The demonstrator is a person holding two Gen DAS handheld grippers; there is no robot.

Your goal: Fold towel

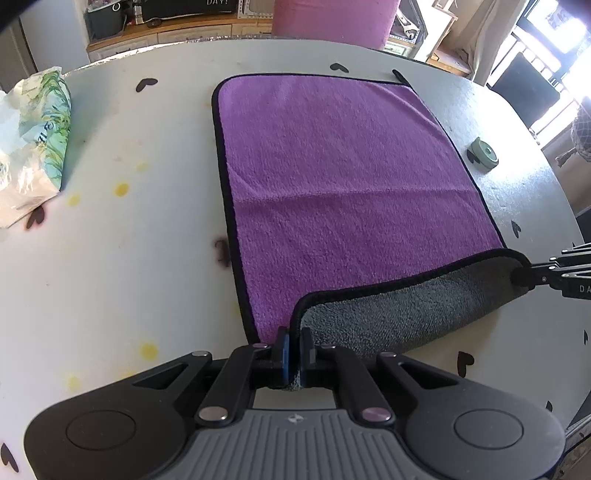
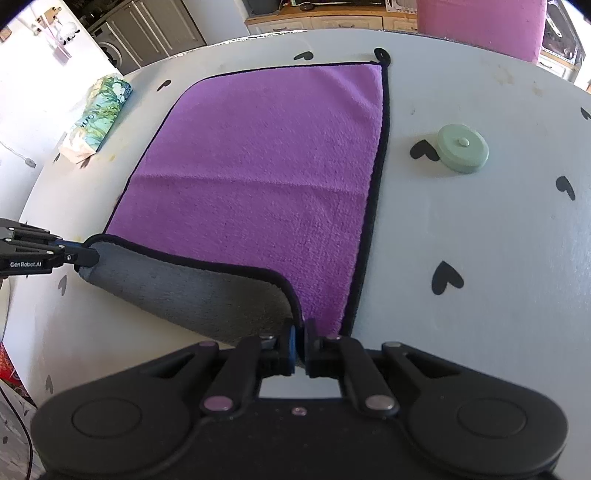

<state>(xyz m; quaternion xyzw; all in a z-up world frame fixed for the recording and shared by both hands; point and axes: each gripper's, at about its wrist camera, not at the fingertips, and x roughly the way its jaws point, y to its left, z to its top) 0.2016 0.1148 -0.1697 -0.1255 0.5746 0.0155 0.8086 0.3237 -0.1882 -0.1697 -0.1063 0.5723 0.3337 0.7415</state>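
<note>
A purple towel (image 1: 332, 177) with a black hem and a grey underside lies flat on the white table (image 1: 110, 258); it also shows in the right wrist view (image 2: 258, 177). My left gripper (image 1: 294, 341) is shut on the towel's near left corner. My right gripper (image 2: 300, 338) is shut on the near right corner. The near edge is lifted and curled over, so the grey underside (image 1: 406, 310) faces up between the two grippers. The right gripper shows at the right edge of the left wrist view (image 1: 524, 277), the left gripper at the left edge of the right wrist view (image 2: 83, 256).
A pale green round disc (image 2: 461, 152) lies on the table right of the towel. A green-patterned tissue pack (image 1: 40, 136) lies to the left. Black heart marks dot the table top. A pink chair back (image 2: 480, 18) stands beyond the far edge.
</note>
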